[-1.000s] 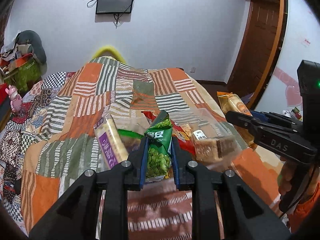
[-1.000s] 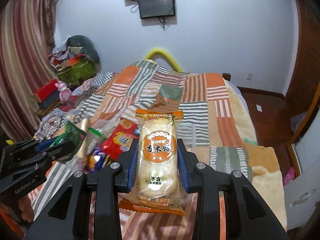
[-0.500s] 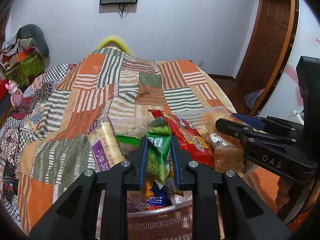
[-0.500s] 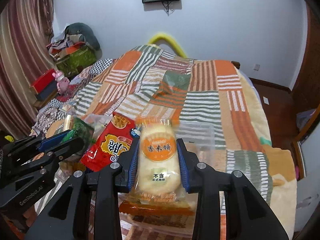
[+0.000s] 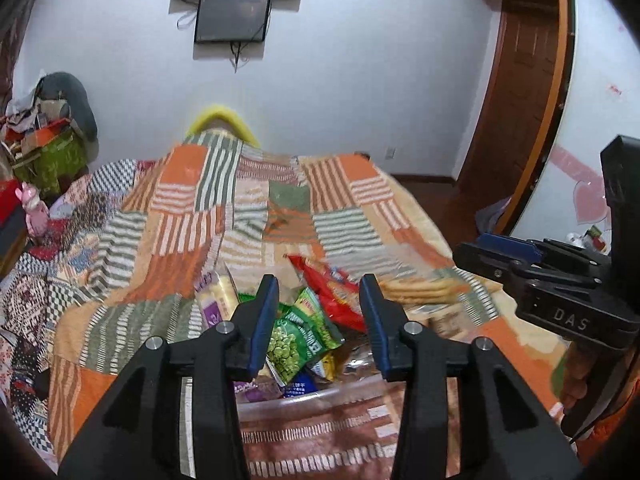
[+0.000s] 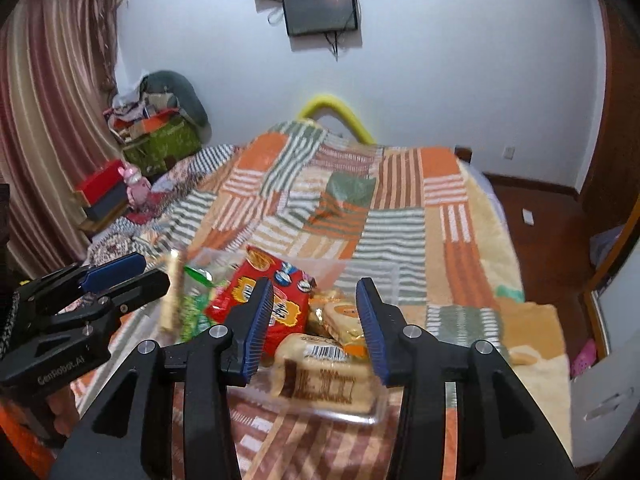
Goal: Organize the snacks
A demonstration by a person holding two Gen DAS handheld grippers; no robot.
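My left gripper [image 5: 318, 292] hangs over a clear plastic bin [image 5: 320, 396] on the bed, and its jaws are opening. The green pea packet [image 5: 298, 340] lies loose below them on the other snacks, touching neither pad. In the right wrist view my right gripper [image 6: 314, 292] is over the same bin [image 6: 360, 268], its jaws opening too. The orange rice-cracker packet [image 6: 344, 318] lies free under it, beside a barcoded bread packet [image 6: 320, 376] and a red packet [image 6: 264, 292]. Each gripper shows in the other's view: right gripper [image 5: 500, 248], left gripper [image 6: 116, 272].
A purple and yellow cracker packet [image 5: 218, 300] leans at the bin's left side. The bin sits on a striped patchwork blanket [image 5: 248, 208] covering the bed. Boxes and a pink toy [image 6: 134, 184] stand at the left. A wooden door [image 5: 516, 92] is at the right.
Both grippers dipped toward the bin, let go of their packets and rose. The green packet and the orange packet now lie in the bin with the jaws apart above them.
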